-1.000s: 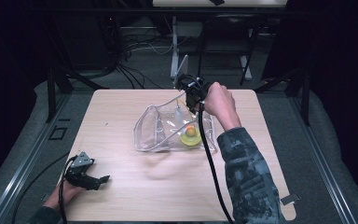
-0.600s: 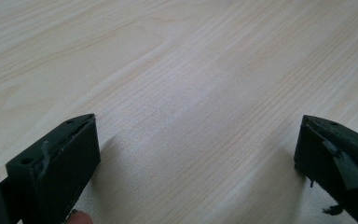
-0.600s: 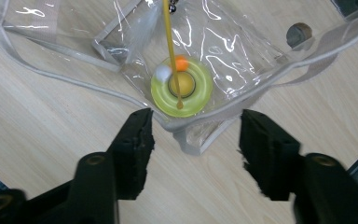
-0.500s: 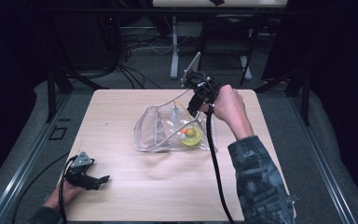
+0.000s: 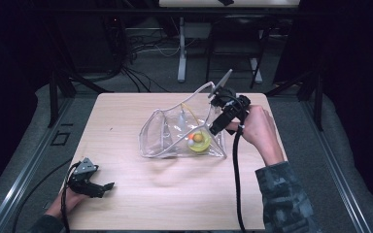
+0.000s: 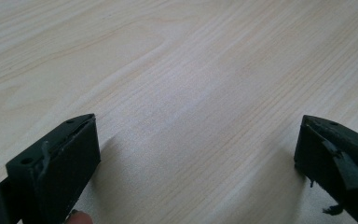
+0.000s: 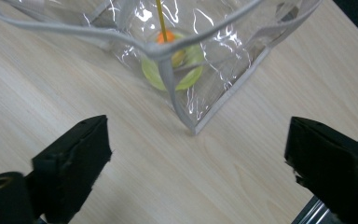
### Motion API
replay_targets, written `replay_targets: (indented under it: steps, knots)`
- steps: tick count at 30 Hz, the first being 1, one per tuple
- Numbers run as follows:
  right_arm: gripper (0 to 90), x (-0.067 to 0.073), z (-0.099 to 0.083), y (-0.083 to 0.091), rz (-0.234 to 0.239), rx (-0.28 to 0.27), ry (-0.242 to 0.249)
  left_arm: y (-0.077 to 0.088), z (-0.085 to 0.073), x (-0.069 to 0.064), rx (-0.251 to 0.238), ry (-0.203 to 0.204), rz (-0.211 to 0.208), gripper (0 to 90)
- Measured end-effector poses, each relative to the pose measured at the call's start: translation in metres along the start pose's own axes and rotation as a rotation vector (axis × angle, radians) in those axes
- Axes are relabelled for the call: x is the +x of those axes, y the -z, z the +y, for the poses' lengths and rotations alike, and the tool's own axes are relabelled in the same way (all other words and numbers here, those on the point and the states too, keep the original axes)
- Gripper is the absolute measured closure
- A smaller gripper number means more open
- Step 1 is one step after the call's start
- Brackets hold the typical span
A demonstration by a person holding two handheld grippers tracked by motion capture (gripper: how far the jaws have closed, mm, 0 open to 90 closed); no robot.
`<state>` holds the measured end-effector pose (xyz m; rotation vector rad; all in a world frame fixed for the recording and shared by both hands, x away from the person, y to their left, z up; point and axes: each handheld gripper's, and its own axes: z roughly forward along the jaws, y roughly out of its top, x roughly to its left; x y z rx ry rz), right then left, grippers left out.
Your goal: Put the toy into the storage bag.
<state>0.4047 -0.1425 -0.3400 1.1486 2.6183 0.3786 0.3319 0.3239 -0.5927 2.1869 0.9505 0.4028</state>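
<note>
- Clear plastic bag (image 5: 175,131) lies on its side mid-tabletop (image 5: 126,111), mouth toward the far-right, white trim along the edges.
- In the bag: a yellow-green disc (image 5: 200,144) with a small orange piece (image 5: 193,138) on top, sitting near the bag's lower right corner. Thin yellow cord (image 5: 190,111) runs up from it inside the bag.
- Right claw (image 5: 218,127) sits just beside the bag's right edge, near its open rim, held by the right hand (image 5: 257,128). Black cable (image 5: 235,184) trails down toward the near edge.
- Right claw's jaws have just been opening and now stand wide. Nothing between them; pads clear of the plastic.
- Right gripper view: the bag (image 7: 191,51) is ahead of the jaws, its trimmed corner pointing at the gap, bare wood (image 7: 205,177) under and between the jaws. The disc (image 7: 172,70) and the orange piece (image 7: 167,36) show through the plastic, the yellow cord (image 7: 160,18) above them.
- Left claw (image 5: 102,188) is at the near-left corner of the tabletop, well apart from the bag, held low over the wood by the left hand (image 5: 73,196).
- Left gripper view: jaws spread wide, bare wood grain (image 6: 191,102) between them, nothing held. A fingertip (image 6: 80,217) peeks in at the bottom edge by one jaw.
- Floor beyond the tabletop carries cables (image 5: 136,48) and stand legs (image 5: 182,48) in the dark.
</note>
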Motion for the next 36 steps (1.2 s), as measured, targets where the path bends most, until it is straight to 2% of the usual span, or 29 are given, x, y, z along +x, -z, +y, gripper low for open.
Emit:
replay_targets:
  steps: [5, 12, 17, 21, 22, 23, 24, 26, 29, 31, 32, 33, 36]
  knots:
    - [0.0, -0.004, -0.028, -0.016, 0.008, 0.012, -0.034, 0.000, 0.000, 0.000, 0.000, 0.001, 0.000, 0.0]
    - [0.0, -0.005, -0.069, -0.044, 0.019, 0.009, -0.077, 0.000, 0.000, 0.000, 0.000, -0.001, 0.000, 0.0]
    - [0.0, -0.004, -0.097, -0.064, 0.049, 0.016, -0.107, 0.000, 0.000, 0.000, 0.000, -0.003, 0.000, 0.0]
    - [1.5, 0.000, -0.117, -0.081, 0.052, -0.001, -0.142, 0.000, 0.000, 0.000, -0.001, 0.001, 0.001, 0.0]
    - [2.3, 0.000, -0.120, -0.084, 0.051, 0.024, -0.130, 0.000, 0.000, 0.000, 0.000, -0.004, 0.000, 0.0]
    - [2.5, 0.002, -0.123, -0.088, 0.029, 0.040, -0.121, 0.000, 0.000, 0.000, 0.000, -0.003, 0.000, 0.0]
    - [3.0, 0.005, -0.127, -0.091, 0.039, 0.020, -0.142, 0.000, 0.000, 0.000, 0.000, -0.003, 0.000, 0.0]
    - [2.4, 0.007, -0.132, -0.098, 0.036, 0.030, -0.121, 0.000, 0.000, 0.000, 0.000, 0.000, 0.000, 0.0]
    - [2.1, 0.010, -0.141, -0.108, 0.050, 0.038, -0.123, 0.000, 0.000, 0.000, 0.000, -0.003, 0.000, 0.0]
    - [3.7, 0.012, -0.147, -0.115, 0.042, 0.040, -0.131, 0.000, 0.000, 0.000, 0.000, -0.003, 0.001, 0.0]
    - [3.8, 0.013, -0.150, -0.119, 0.032, 0.060, -0.119, 0.000, 0.000, 0.000, 0.000, -0.003, 0.001, 0.0]
    - [3.7, 0.013, -0.152, -0.122, 0.025, 0.057, -0.115, 0.000, 0.000, 0.000, 0.001, -0.007, 0.001, 0.0]
    - [2.3, 0.015, -0.159, -0.132, 0.032, 0.068, -0.116, 0.000, 0.000, 0.000, 0.001, -0.005, 0.001, 0.0]
